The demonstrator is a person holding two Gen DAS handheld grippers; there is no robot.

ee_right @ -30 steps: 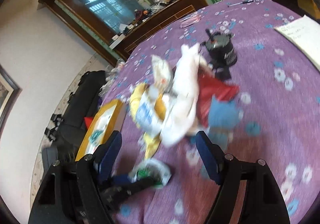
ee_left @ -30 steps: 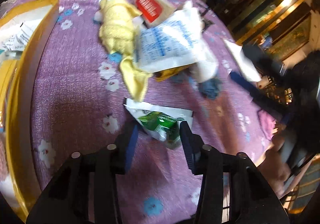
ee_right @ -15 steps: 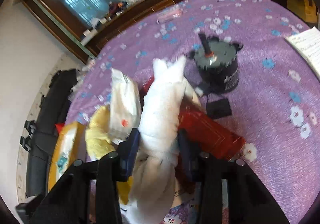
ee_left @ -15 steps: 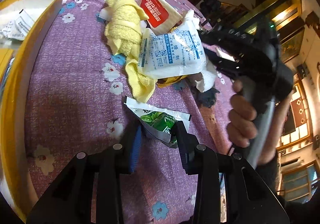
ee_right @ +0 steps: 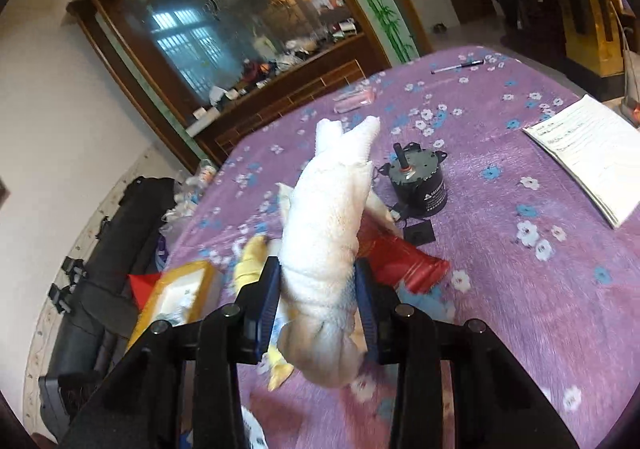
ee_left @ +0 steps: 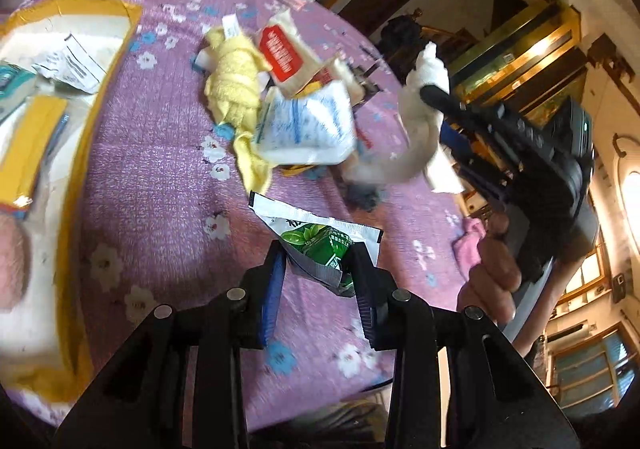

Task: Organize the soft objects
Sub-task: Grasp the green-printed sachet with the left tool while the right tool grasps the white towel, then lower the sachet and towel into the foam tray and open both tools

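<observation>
Now: left tongs (ee_left: 318, 277) pinching green packet (ee_left: 320, 245), right tongs (ee_right: 316, 289) pinching white towel (ee_right: 326, 233). Lift slowly, keep squeezing, drop nothing.

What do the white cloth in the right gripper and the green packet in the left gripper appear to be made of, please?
White cloth: seemingly cotton terry, matte; its nubby looped surface sags and bunches between the pads. Green packet: probably plastic or foil film, glossy; it shows printed leaves, crimped white edges and a creased silvery underside.
</observation>
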